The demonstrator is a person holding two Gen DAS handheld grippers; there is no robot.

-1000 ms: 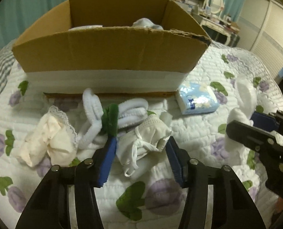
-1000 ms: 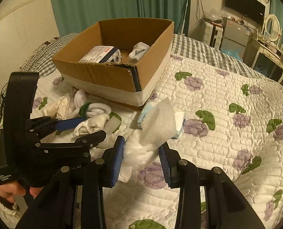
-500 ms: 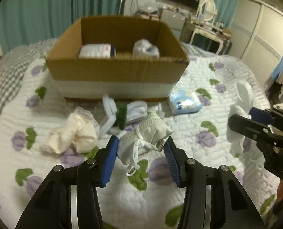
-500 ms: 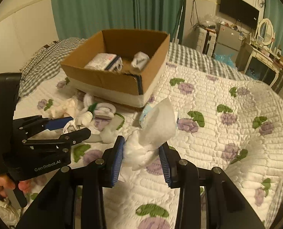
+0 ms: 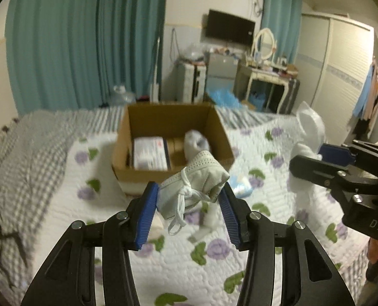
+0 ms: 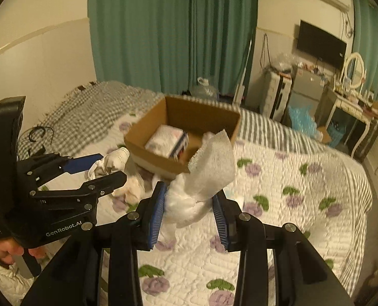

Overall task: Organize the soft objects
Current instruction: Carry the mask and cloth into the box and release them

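Carry step: left gripper (image 5: 189, 204) clamps face mask (image 5: 192, 178), right gripper (image 6: 189, 210) clamps tissue wad (image 6: 201, 186) (both airborne). Next: release over cardboard box (image 5: 214, 119).

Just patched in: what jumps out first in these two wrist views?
Both grippers are loaded in mid-air: the left gripper pinches a folded white face mask, and the right gripper pinches crumpled white tissue. Beyond them, an open brown cardboard box sits on the floral quilted bed.

Brown box (image 5: 172, 125), white quilt (image 5: 189, 262) with purple flowers and green leaves, grey check blanket (image 5: 23, 158) at 9 o'clock, teal curtains (image 6: 173, 30) at 12, pale grey mask (image 5: 196, 178), white tissue (image 6: 209, 170), blue pads (image 5: 146, 214) on black grippers.
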